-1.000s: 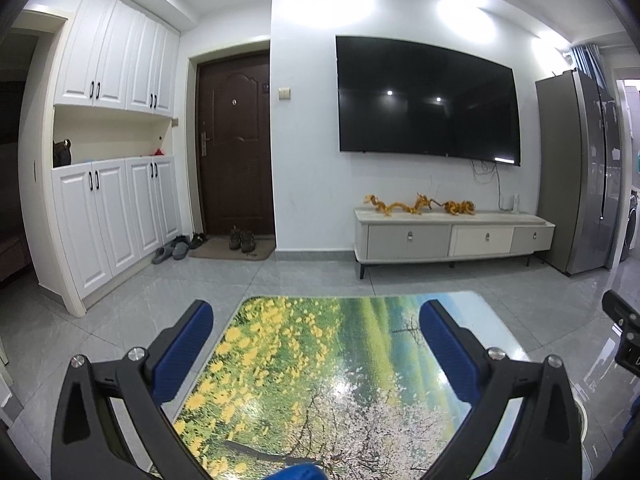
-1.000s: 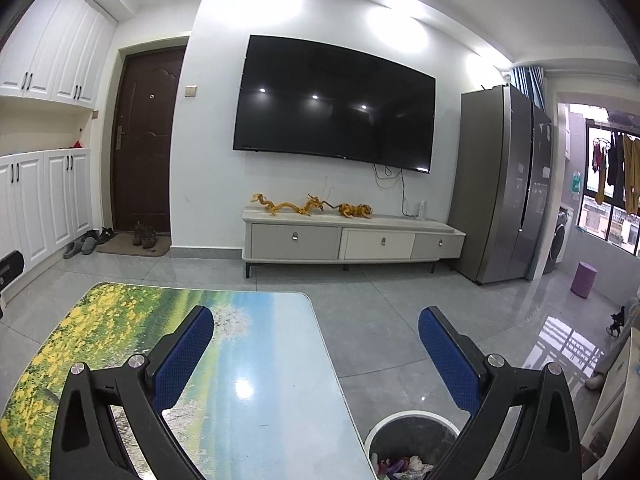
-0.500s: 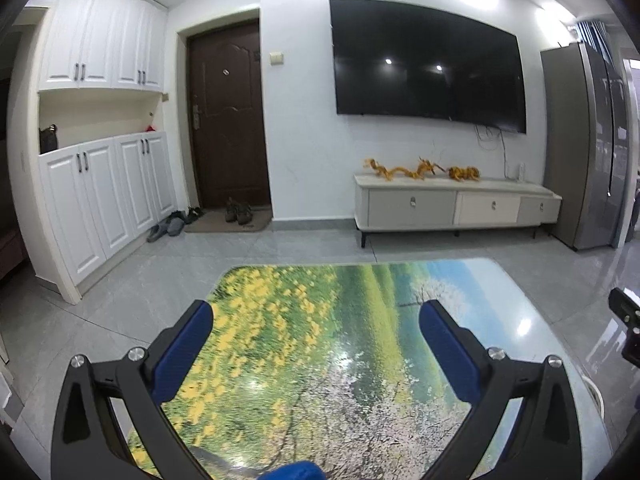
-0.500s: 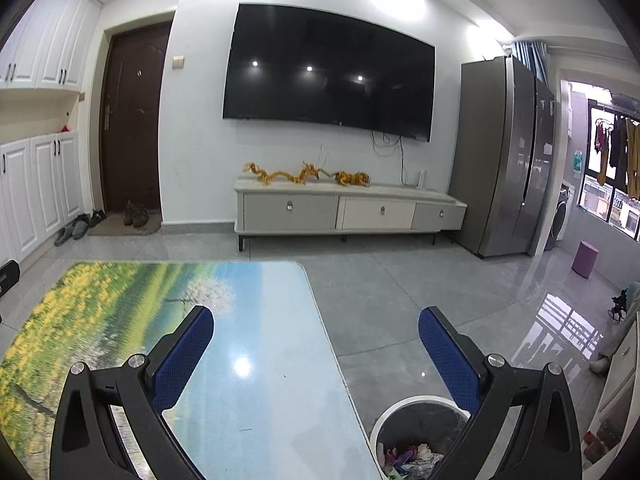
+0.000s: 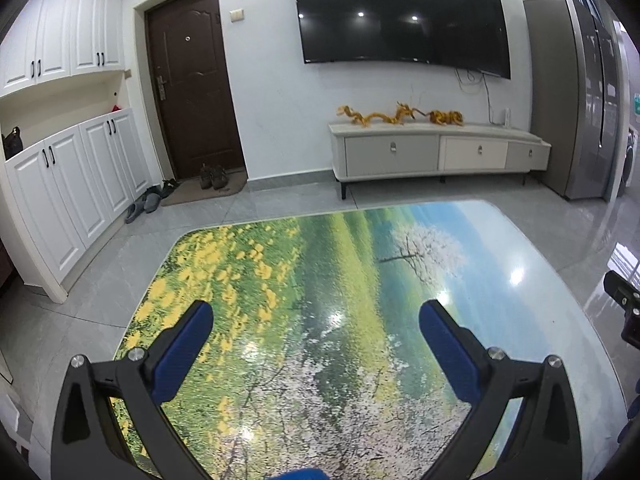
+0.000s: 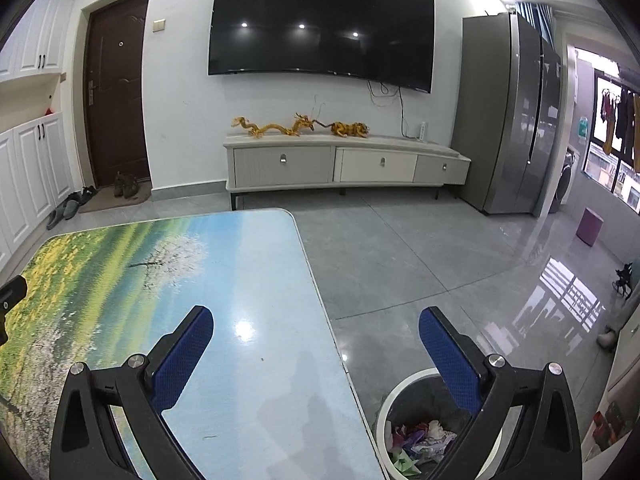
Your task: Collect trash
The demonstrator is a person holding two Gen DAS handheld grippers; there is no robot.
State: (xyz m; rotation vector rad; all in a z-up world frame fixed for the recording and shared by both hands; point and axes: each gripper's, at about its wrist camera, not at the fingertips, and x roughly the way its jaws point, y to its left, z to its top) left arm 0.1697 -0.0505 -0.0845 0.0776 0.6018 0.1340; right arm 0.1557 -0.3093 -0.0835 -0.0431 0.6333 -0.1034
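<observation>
Left hand-held gripper [image 5: 315, 314] spread wide, holding nothing, above the printed table [image 5: 320, 280]. Right hand-held gripper [image 6: 316, 318] likewise spread and empty. Trash bin [image 6: 390, 404] with crumpled trash [image 6: 416, 438] at lower right, under the right finger.

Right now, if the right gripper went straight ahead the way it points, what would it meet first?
Probably nothing soon: the right gripper, open and empty, aims over the table edge toward the TV cabinet. The trash bin sits below. Depth is unclear.

Ahead I see a white wall [image 6: 184, 80] with a black TV [image 6: 320, 24] above a pale cabinet [image 6: 344, 164], a brown door [image 5: 192, 80] left, and glossy grey floor [image 6: 420, 256].
</observation>
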